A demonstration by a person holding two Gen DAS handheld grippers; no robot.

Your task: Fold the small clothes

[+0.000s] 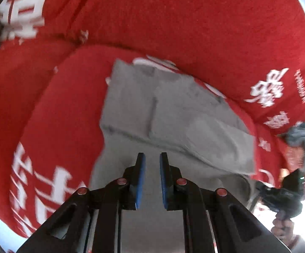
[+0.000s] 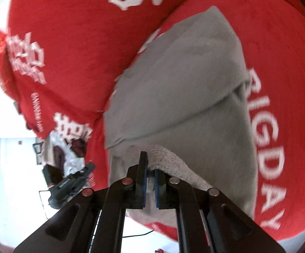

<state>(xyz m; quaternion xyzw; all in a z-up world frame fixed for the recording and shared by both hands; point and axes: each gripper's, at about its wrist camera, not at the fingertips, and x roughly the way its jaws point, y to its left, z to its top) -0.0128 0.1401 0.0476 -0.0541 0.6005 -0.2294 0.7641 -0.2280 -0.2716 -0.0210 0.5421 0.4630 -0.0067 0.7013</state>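
Nearest your right-hand camera, your right gripper (image 2: 150, 168) pinches the ribbed hem of the grey garment (image 2: 179, 97) between its blue pads; the cloth bunches over the jaws and hangs away from them in a fold. Your left gripper (image 1: 152, 162) shows a narrow gap between its pads with grey cloth behind it; whether it grips that cloth you cannot tell from here. The garment lies partly folded on the red cover with white lettering (image 1: 194, 25), near its middle seam.
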